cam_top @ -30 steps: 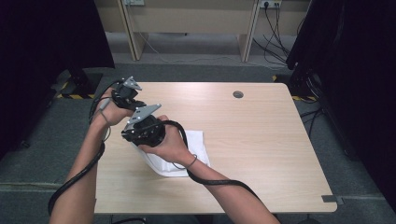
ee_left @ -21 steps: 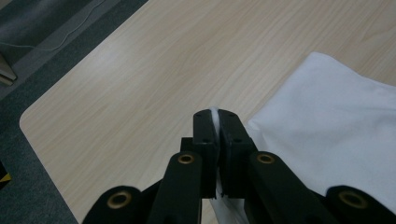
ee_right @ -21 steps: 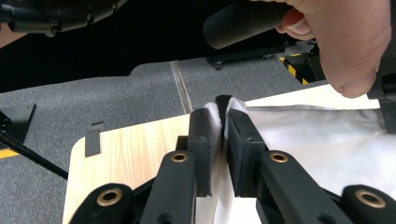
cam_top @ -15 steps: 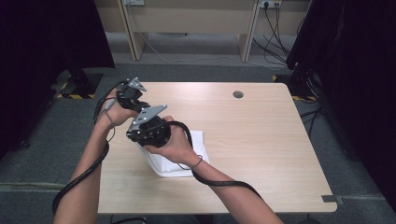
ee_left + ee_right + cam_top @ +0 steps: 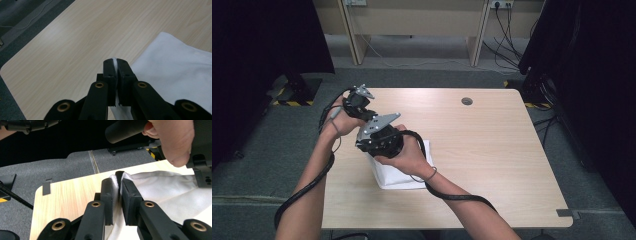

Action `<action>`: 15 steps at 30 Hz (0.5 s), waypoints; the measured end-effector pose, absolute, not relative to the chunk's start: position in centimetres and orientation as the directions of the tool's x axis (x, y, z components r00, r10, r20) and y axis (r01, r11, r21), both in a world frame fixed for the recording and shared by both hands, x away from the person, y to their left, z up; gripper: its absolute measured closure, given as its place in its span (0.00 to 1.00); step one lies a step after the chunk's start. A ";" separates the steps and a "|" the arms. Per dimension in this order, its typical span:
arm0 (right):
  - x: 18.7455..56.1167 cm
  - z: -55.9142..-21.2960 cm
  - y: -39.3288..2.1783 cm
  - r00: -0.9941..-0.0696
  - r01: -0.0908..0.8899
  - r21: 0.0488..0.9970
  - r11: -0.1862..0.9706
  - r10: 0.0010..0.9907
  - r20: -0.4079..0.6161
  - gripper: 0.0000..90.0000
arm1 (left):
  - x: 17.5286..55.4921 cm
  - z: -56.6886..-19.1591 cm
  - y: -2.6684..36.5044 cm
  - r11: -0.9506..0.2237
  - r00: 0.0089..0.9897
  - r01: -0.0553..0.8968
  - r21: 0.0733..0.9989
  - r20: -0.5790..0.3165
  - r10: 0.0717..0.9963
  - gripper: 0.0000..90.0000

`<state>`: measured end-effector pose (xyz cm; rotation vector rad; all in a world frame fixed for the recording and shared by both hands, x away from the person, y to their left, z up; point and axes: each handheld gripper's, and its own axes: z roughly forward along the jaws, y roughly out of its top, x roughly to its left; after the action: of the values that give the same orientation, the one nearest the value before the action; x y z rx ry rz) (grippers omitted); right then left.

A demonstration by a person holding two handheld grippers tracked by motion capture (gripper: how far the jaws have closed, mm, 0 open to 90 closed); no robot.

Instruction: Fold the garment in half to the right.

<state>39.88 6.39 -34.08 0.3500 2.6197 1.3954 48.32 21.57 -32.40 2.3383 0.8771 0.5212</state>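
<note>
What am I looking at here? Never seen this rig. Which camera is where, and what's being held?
No robot arm: a person at a wooden table holds a hand-operated tool in each hand, each ending in two black tongs. The high view looks down from above; the left gripper sits farther back, and the right gripper is nearer. The other two pictures come from cameras riding on the tools, looking along their tongs. A folded white cloth lies on the table. The left gripper is shut on a thin edge of the cloth. The right gripper pinches a thicker fold of it.
</note>
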 end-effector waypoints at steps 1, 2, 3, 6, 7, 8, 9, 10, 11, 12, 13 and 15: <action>39.9 -34.1 6.2 -0.961 0.135 0.831 0.540 0.277 -0.024 0.90 | 48.4 -32.5 21.5 -0.616 0.709 0.463 0.638 0.151 0.689 0.95; 40.0 -34.1 6.1 -0.960 0.135 0.830 0.541 0.278 -0.025 0.90 | 48.4 -32.5 21.4 -0.615 0.709 0.463 0.638 0.149 0.689 0.95; 40.0 -34.2 5.9 -0.959 0.135 0.831 0.540 0.281 -0.027 0.90 | 48.4 -32.6 21.3 -0.615 0.710 0.463 0.638 0.148 0.688 0.95; 40.1 -34.2 5.4 -0.958 0.137 0.832 0.538 0.286 -0.027 0.90 | 48.5 -32.6 20.9 -0.619 0.715 0.457 0.639 0.150 0.683 0.95; 40.1 -34.2 5.3 -0.957 0.139 0.831 0.538 0.288 -0.026 0.90 | 48.5 -32.7 20.8 -0.619 0.716 0.455 0.640 0.150 0.682 0.95; 40.1 -34.2 5.2 -0.957 0.140 0.831 0.538 0.289 -0.027 0.90 | 48.5 -32.7 20.7 -0.619 0.717 0.455 0.640 0.149 0.681 0.95; 40.1 -34.3 5.0 -0.957 0.140 0.832 0.537 0.290 -0.026 0.90 | 48.5 -32.7 20.5 -0.619 0.718 0.453 0.641 0.149 0.679 0.95; 40.1 -34.3 4.9 -0.956 0.144 0.831 0.537 0.293 -0.023 0.90 | 48.5 -32.7 20.4 -0.623 0.720 0.452 0.639 0.150 0.677 0.95; 40.1 -34.3 4.8 -0.956 0.143 0.831 0.537 0.293 -0.025 0.90 | 48.5 -32.7 20.3 -0.623 0.722 0.450 0.640 0.150 0.675 0.95; 40.1 -34.4 4.7 -0.956 0.142 0.831 0.537 0.293 -0.027 0.90 | 48.5 -32.7 20.1 -0.623 0.724 0.447 0.642 0.150 0.674 0.95; 40.0 -34.4 4.6 -0.956 0.138 0.831 0.539 0.292 -0.031 0.90 | 48.5 -32.7 20.0 -0.623 0.725 0.446 0.643 0.149 0.672 0.95; 40.0 -34.4 4.4 -0.955 0.140 0.832 0.537 0.295 -0.030 0.90 | 48.4 -32.7 19.8 -0.623 0.727 0.441 0.646 0.150 0.670 0.95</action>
<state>39.97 4.39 -34.35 0.3719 2.6040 1.3871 48.44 19.81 -32.70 2.3391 0.8385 0.5096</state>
